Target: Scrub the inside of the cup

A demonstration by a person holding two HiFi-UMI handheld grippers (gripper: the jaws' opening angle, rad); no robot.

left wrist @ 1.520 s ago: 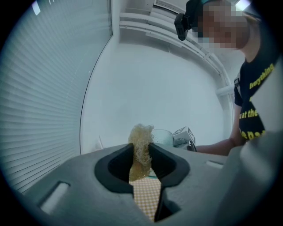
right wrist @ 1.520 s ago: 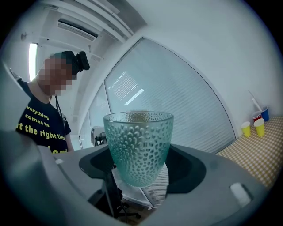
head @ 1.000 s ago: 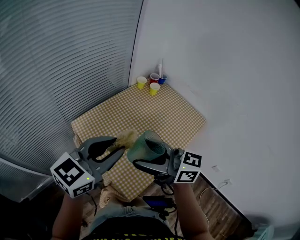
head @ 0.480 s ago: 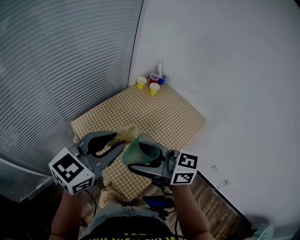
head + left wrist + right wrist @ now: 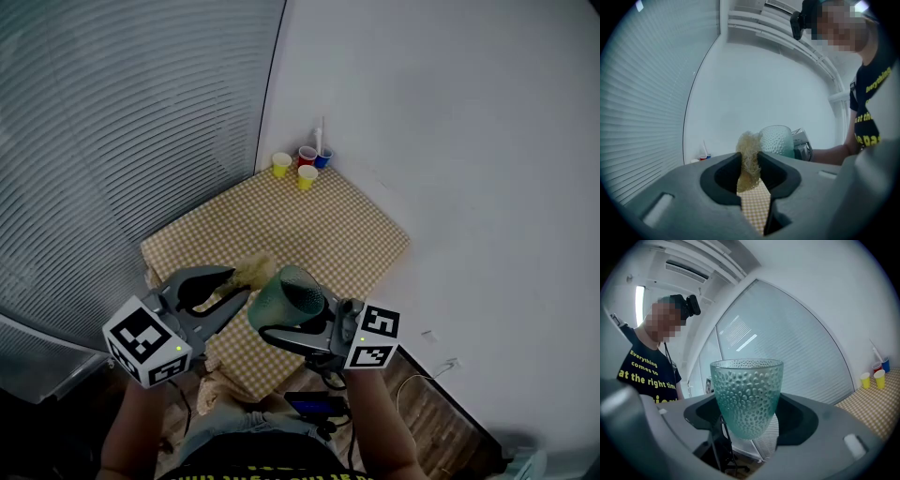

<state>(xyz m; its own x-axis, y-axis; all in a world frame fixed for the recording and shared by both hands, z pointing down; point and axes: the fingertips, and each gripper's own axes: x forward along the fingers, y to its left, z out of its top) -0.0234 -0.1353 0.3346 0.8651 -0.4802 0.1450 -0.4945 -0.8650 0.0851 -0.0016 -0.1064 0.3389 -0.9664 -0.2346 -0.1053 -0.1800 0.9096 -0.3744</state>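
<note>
A teal dimpled glass cup (image 5: 287, 297) is held above the table's near edge, with my right gripper (image 5: 281, 323) shut on its lower body. In the right gripper view the cup (image 5: 746, 397) stands upright between the jaws of the right gripper (image 5: 749, 425). My left gripper (image 5: 223, 289) is shut on a tan fibrous scrubber (image 5: 251, 271). In the left gripper view the scrubber (image 5: 749, 157) sticks up from the left gripper (image 5: 750, 169), just left of the cup (image 5: 778, 139) and outside it. Whether they touch I cannot tell.
A yellow checked tablecloth (image 5: 309, 220) covers the small table in the corner. Several small paper cups (image 5: 302, 165) and a white stick stand at its far corner by the wall. Blinds line the left side; a white wall is on the right. A person's arms hold the grippers.
The cup and my right gripper have drifted slightly left, closer to the scrubber. My left gripper has barely moved.
</note>
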